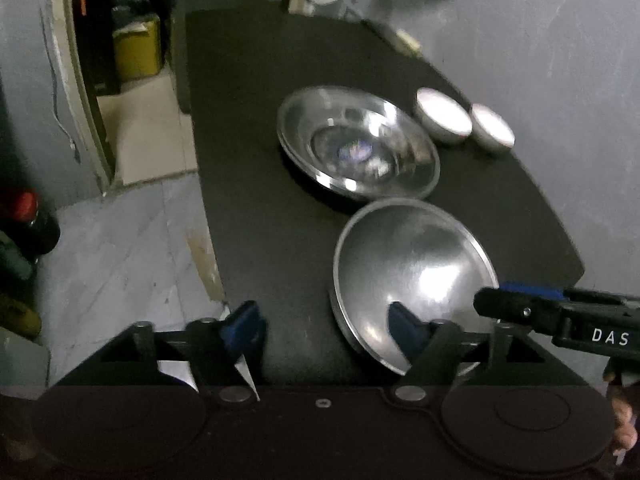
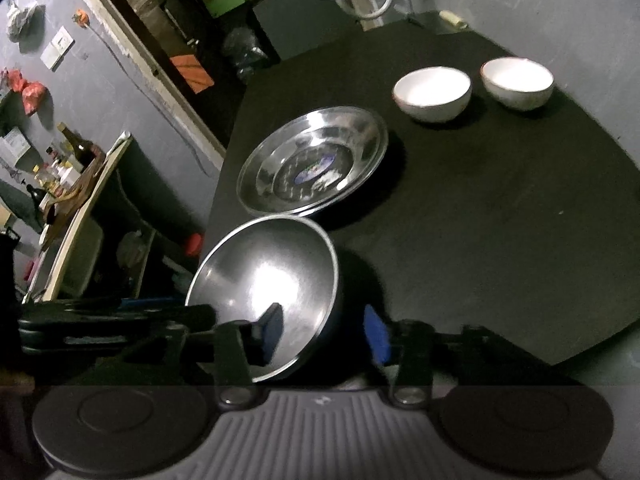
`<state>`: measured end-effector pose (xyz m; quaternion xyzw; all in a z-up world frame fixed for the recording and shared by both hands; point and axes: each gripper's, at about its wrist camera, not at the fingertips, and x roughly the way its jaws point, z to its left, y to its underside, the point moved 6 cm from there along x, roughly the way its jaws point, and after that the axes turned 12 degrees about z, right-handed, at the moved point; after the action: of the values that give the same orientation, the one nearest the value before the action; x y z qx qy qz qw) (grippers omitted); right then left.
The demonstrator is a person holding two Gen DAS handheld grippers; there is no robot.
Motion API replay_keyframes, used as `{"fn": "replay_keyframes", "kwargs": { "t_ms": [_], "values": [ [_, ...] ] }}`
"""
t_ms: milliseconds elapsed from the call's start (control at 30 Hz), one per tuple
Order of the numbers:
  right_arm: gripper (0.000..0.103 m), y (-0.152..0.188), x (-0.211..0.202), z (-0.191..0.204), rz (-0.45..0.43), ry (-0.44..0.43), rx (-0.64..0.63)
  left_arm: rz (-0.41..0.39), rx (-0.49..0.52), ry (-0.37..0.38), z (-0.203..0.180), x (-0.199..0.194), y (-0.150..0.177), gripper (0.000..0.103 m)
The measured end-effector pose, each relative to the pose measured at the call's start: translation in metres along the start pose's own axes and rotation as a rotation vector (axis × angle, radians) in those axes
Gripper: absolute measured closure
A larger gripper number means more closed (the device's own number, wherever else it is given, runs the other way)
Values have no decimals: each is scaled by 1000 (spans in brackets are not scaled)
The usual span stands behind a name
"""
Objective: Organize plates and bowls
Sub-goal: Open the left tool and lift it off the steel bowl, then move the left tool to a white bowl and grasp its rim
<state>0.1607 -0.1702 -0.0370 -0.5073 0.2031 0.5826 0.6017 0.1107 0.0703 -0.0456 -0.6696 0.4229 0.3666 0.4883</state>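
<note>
The black table (image 2: pixel 480 208) carries everything. The wide shiny steel plate (image 2: pixel 316 164) sits mid-table, and the smaller brushed steel plate (image 2: pixel 272 280) sits tilted at the near edge, its far rim just beside the big one. Two white ceramic bowls (image 2: pixel 432 92) stand well apart at the back.

The left gripper (image 1: pixel 324 330) is wide open, one pad over the smaller plate's rim, the other off it. The right gripper (image 2: pixel 324 332) straddles the near rim, jaws parted, not pinching.

Probably best to re-grip the rim squarely with both pads before lifting, since slick metal likely slips.
</note>
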Motion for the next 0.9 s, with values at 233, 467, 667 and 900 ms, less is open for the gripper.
{"fn": "replay_keyframes", "kwargs": {
  "t_ms": [233, 467, 667, 900],
  "values": [
    [19, -7, -15, -6, -71, 16, -2, -222, -93, 15, 12, -25, -26, 1],
    [0, -17, -26, -19, -141, 34, 12, -273, -104, -9, 8, -19, -64, 1],
    [0, -34, -26, -41, -175, 84, 48, -303, -57, 31, -10, -4, -98, 1],
    [0, -59, -13, -73, -175, 109, 113, -336, 9, 118, -39, 20, -148, 1]
  ]
}}
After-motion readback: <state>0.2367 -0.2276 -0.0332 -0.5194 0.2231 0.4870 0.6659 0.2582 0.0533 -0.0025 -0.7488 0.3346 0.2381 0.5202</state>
